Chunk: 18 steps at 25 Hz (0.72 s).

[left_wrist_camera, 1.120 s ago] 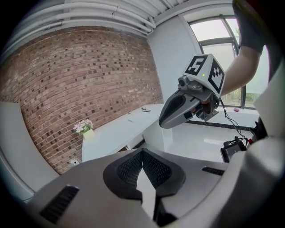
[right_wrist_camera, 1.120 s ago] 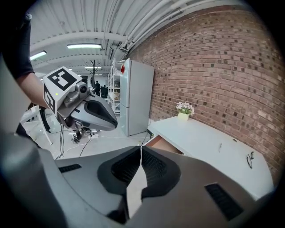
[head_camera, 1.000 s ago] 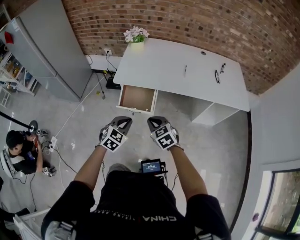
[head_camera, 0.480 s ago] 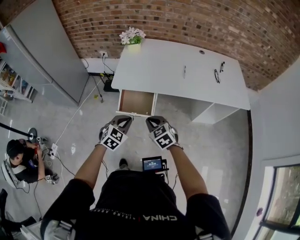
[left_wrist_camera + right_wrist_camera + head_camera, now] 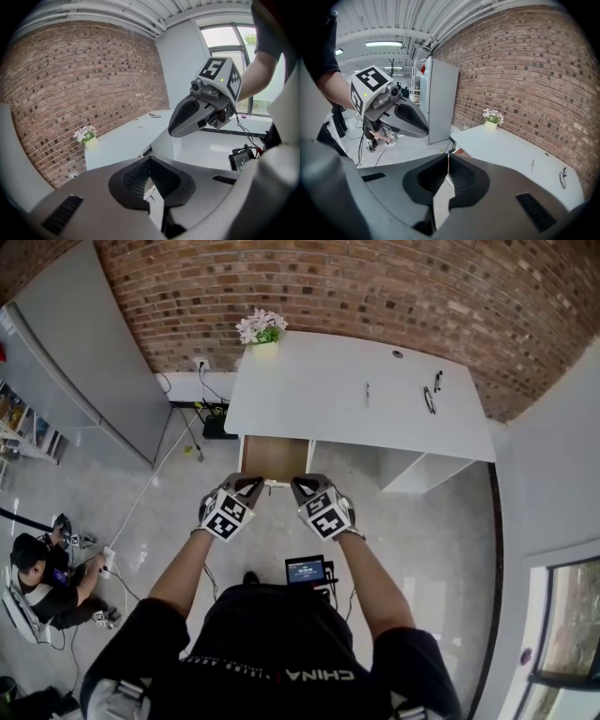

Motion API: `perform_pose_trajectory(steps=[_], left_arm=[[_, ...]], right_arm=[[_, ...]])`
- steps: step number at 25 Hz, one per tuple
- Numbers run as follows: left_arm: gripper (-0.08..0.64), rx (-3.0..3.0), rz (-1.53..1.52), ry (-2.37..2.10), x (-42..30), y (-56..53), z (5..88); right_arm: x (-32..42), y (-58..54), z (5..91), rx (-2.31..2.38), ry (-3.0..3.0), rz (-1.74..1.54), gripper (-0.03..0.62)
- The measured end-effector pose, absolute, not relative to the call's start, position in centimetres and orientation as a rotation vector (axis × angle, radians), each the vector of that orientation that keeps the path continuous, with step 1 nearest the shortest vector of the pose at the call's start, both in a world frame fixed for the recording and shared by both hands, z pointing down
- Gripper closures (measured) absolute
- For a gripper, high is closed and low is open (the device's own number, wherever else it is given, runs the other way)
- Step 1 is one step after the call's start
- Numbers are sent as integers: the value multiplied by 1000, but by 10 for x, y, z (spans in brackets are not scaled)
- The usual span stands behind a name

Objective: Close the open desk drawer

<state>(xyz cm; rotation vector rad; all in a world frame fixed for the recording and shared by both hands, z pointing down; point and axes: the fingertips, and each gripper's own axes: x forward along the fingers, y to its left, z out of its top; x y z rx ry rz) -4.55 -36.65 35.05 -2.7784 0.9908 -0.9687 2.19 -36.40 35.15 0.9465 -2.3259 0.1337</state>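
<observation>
The desk drawer [image 5: 274, 456] stands pulled out under the left end of the white desk's [image 5: 375, 423] front edge, its brown bottom showing. The left gripper [image 5: 249, 484] and the right gripper [image 5: 302, 486] sit side by side at the drawer's front panel, one toward each end (whether they touch it cannot be made out). Both pairs of jaws are closed tip to tip, gripping nothing. A pot of flowers [image 5: 261, 328] stands at the desk's back left corner.

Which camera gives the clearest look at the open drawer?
The head view: it looks down into the drawer, showing its brown inside. The right gripper view catches only a brown sliver; the left gripper view barely shows it.
</observation>
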Motion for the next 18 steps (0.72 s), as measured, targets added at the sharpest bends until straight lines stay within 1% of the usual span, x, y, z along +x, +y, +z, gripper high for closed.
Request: perform_pose_trajectory(steps=[4,18], left_arm=[[548,-2782,-932,977,-46,-374,346],[548,-2821,-1001,1013,-47,-393,372]], right_arm=[[21,-370,348,961,-2316,137,575],[32,-389,377,934,-2294,200,575]])
